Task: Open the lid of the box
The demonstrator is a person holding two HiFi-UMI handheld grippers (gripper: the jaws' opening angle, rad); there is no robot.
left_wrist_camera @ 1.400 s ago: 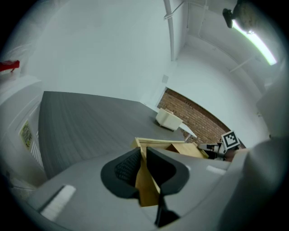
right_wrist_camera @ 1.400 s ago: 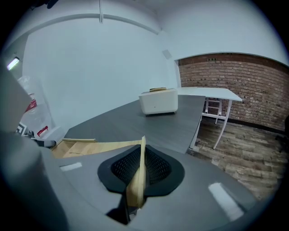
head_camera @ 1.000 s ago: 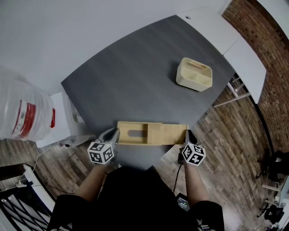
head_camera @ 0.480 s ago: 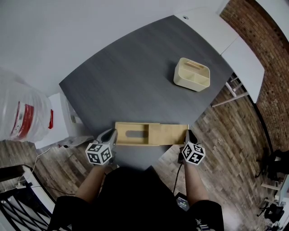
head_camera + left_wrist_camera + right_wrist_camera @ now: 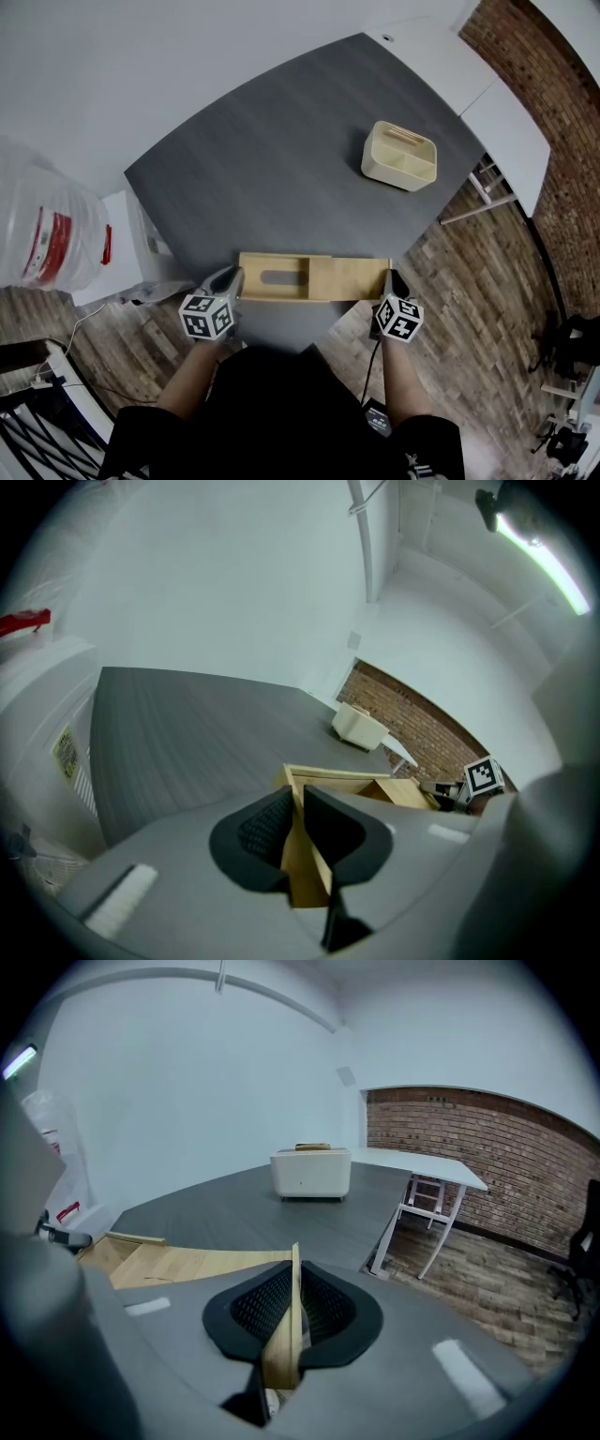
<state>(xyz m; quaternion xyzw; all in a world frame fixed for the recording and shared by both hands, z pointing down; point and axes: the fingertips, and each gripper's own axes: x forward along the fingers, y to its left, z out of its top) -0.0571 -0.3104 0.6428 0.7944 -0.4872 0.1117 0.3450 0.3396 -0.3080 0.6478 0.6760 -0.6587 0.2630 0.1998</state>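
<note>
Dark grey table [image 5: 281,159], wood-plank floor [image 5: 469,272] around it, white wall behind.

Left claw [image 5: 228,281] [image 5: 298,803]: clenched on the left end wall of the wooden box [image 5: 251,278] [image 5: 323,778]; pads press the board from both sides. Right claw [image 5: 389,279] [image 5: 293,1288]: clenched on the right edge of the lid [image 5: 352,278] [image 5: 187,1265], a thin flat panel standing on edge between the pads.

Box lies lengthwise along the near edge of the table, between the two claws. Lid is slid partway out to the right; the left portion of the box is uncovered, and an oblong slot shape shows there in the head view. Each claw faces the other across the length of the box.

Surroundings: cream caddy [image 5: 401,155] [image 5: 359,726] [image 5: 311,1174] with compartments, upright, near the far right side of the table, well apart from the box. White table [image 5: 487,84] [image 5: 422,1166] beyond it, against a brick wall [image 5: 553,122] [image 5: 469,1138]. Clear water jug [image 5: 42,225] with a red label off the table's left side. Person's forearms and dark torso fill the bottom of the head view
</note>
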